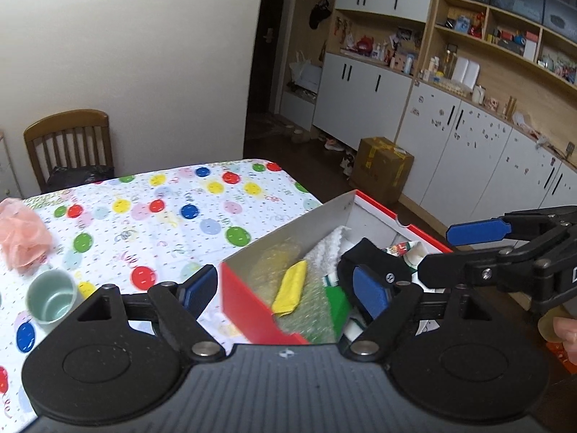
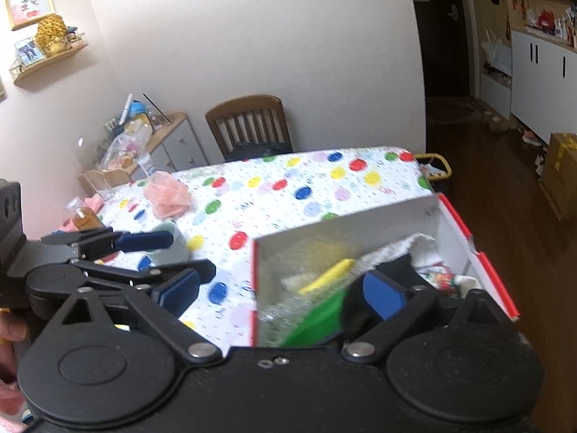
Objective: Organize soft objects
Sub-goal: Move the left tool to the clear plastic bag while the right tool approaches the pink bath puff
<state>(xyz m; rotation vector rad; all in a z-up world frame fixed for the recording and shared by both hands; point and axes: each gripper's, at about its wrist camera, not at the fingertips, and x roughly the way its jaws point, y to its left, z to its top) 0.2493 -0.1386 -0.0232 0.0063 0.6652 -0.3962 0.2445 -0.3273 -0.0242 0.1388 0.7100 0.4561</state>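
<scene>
Spotted tablecloth (image 1: 151,216) under everything, with the red-and-white box (image 1: 249,303) at its near right corner: the collecting place, judging by the contents. Inside the box: white towel (image 1: 326,249), bubble wrap (image 1: 310,321), green piece (image 1: 337,305), yellow cloth (image 1: 290,288), all loosely piled, apparently dropped in. Above the box, left gripper (image 1: 288,294) and right gripper (image 2: 285,294), both spread wide, nothing between the jaws, presumably freshly emptied. Well left of the box, still out on the cloth: pink mesh puff (image 1: 20,240), probably next. Nearer the box than the puff, pale green cup (image 1: 52,301), hard, likely left alone.
</scene>
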